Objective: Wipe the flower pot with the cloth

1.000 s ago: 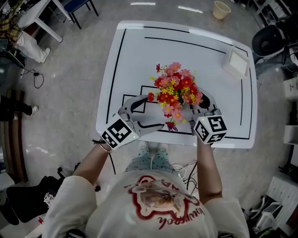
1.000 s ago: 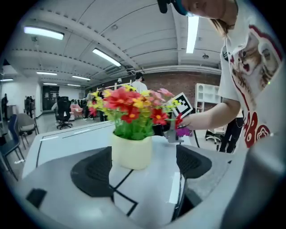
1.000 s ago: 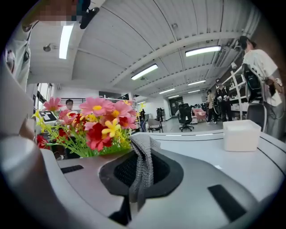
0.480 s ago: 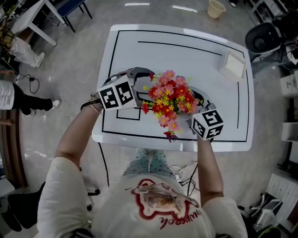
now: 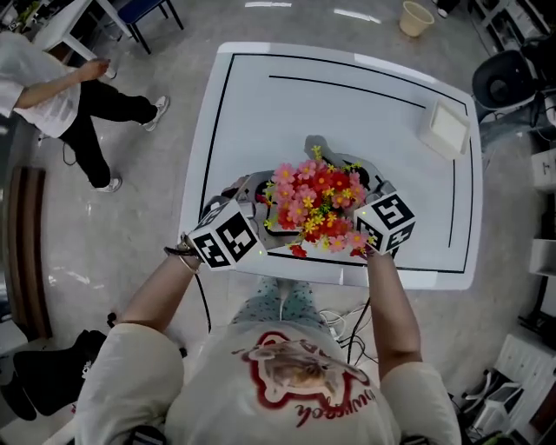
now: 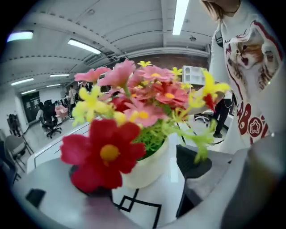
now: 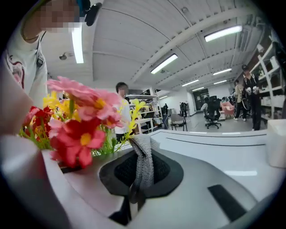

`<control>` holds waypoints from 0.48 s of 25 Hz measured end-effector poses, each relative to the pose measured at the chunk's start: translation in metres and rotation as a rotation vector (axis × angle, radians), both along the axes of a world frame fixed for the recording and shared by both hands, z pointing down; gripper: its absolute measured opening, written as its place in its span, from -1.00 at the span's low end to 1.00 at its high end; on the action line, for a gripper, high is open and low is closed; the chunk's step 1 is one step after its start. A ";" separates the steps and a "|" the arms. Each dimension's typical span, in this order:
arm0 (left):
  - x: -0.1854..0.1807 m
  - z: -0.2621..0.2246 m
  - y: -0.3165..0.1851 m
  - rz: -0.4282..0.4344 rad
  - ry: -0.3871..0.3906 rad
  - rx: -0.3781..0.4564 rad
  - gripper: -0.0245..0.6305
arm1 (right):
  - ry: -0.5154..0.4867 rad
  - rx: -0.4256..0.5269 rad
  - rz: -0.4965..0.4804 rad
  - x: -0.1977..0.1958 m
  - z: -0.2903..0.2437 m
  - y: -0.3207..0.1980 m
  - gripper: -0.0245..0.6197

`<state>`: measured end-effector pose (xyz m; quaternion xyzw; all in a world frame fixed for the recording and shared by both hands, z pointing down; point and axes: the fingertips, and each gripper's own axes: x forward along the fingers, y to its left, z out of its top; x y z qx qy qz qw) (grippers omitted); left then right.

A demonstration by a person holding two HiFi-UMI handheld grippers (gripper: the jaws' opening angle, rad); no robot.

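You are pinching the cloth (image 7: 143, 154) in the right gripper (image 7: 137, 181), its 2 jaws pressed together on the fold, beside the flowers (image 7: 82, 120); no view is showing it on the pot (image 6: 152, 163). The left gripper (image 6: 136, 190) is straddling the pot with jaws spread and a gap on 1 side. The pot is standing near the table's (image 5: 347, 96) front edge, so I judge nearly all the wiping is remaining.

- Bright, even indoor light from ceiling strip lights (image 7: 170, 63); shadows soft.
- Head view: glare streaks on floor (image 5: 265, 6), sheen along the white table (image 5: 382, 63) edge.
- Gripper views: fisheye bend, dark corners; close red flower (image 6: 105, 154) blurred, cloth (image 7: 143, 165) sharp.
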<state>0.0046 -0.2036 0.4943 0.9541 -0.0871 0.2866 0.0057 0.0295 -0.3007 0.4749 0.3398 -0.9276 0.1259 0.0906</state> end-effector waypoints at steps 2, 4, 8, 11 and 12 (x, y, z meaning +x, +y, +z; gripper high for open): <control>-0.001 0.003 0.007 -0.017 -0.019 0.039 0.48 | 0.002 0.027 0.031 0.014 -0.005 -0.003 -0.90; -0.008 0.006 -0.001 -0.004 -0.053 0.094 0.48 | 0.001 0.044 0.081 0.034 -0.011 -0.003 -0.90; -0.013 0.009 -0.022 0.125 -0.044 0.039 0.48 | 0.006 0.046 0.158 0.062 -0.012 0.013 -0.90; -0.002 0.017 -0.020 0.255 -0.067 -0.014 0.48 | -0.033 0.029 0.201 0.075 -0.009 0.029 -0.90; 0.001 0.019 -0.019 0.285 -0.074 -0.025 0.48 | -0.045 0.021 0.215 0.079 -0.008 0.034 -0.90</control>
